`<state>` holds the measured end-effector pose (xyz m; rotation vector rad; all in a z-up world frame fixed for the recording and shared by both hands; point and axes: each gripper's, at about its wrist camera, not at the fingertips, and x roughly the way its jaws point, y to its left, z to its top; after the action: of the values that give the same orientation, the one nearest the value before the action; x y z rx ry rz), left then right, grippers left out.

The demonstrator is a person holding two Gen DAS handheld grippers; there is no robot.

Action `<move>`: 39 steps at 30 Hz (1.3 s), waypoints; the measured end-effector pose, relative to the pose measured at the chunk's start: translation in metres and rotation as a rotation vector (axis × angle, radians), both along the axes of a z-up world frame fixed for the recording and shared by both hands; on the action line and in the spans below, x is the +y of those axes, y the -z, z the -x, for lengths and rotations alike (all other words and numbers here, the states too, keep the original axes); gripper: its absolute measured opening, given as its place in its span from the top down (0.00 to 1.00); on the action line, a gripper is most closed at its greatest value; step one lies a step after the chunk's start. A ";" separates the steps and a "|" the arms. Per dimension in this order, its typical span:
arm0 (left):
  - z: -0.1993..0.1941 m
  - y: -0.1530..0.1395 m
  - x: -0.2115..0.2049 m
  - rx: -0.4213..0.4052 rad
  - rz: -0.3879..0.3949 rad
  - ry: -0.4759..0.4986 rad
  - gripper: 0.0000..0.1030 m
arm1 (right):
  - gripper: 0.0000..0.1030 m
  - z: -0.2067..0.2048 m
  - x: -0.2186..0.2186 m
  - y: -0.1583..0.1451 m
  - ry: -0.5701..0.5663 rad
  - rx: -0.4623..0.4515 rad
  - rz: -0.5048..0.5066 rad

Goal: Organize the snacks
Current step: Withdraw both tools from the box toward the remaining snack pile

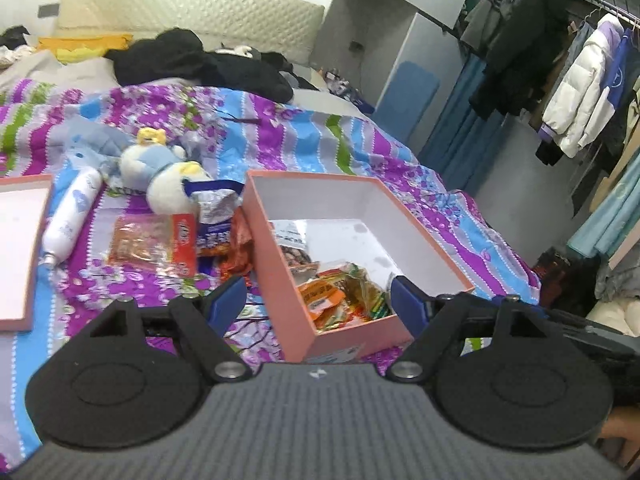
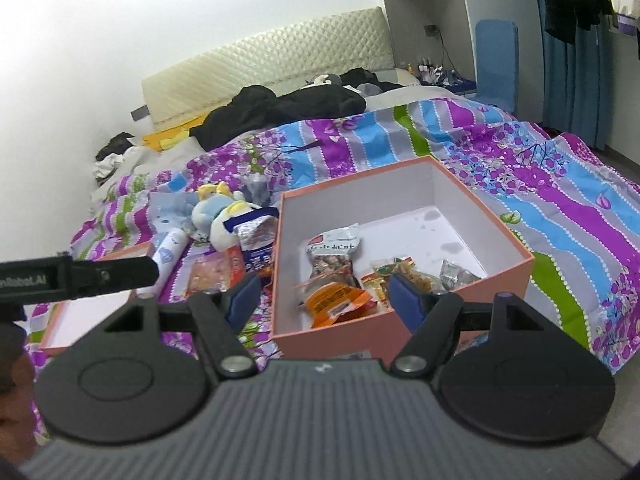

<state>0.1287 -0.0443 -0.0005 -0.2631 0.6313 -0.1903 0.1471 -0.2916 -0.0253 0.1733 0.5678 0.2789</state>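
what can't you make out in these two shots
- Pink box near corner, left wrist view: hidden behind the gripper body.
- Box lid, left wrist view: cut off by the left edge.
- Snack packet print, right wrist view: too blurred to read.
- Bedside bottles, right wrist view: too small to identify.

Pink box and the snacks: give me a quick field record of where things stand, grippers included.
surface: bed with a striped floral bedspread
pink box: open, lid off, on the bedspread
in box: several snack packets, bunched at the near end; far end bare
outside box: snack packets to its left
lid: upturned, further left
other items: plush toy, white bottle
left gripper: open, empty
right gripper: open, empty
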 end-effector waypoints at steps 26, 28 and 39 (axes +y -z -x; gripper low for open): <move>0.078 0.045 0.055 0.033 -0.032 -0.142 0.19 | 0.29 0.073 0.056 0.035 -0.050 -0.054 0.040; 0.078 0.052 0.062 0.047 -0.029 -0.150 0.19 | 0.29 0.072 0.061 0.040 -0.057 -0.046 0.045; 0.060 0.085 0.090 0.122 -0.046 -0.157 0.18 | 0.30 0.067 0.090 0.063 -0.077 -0.031 0.060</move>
<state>0.0686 0.0456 -0.0851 -0.2803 0.7322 -0.0091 0.0800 -0.2015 -0.0882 0.0894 0.5520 0.3384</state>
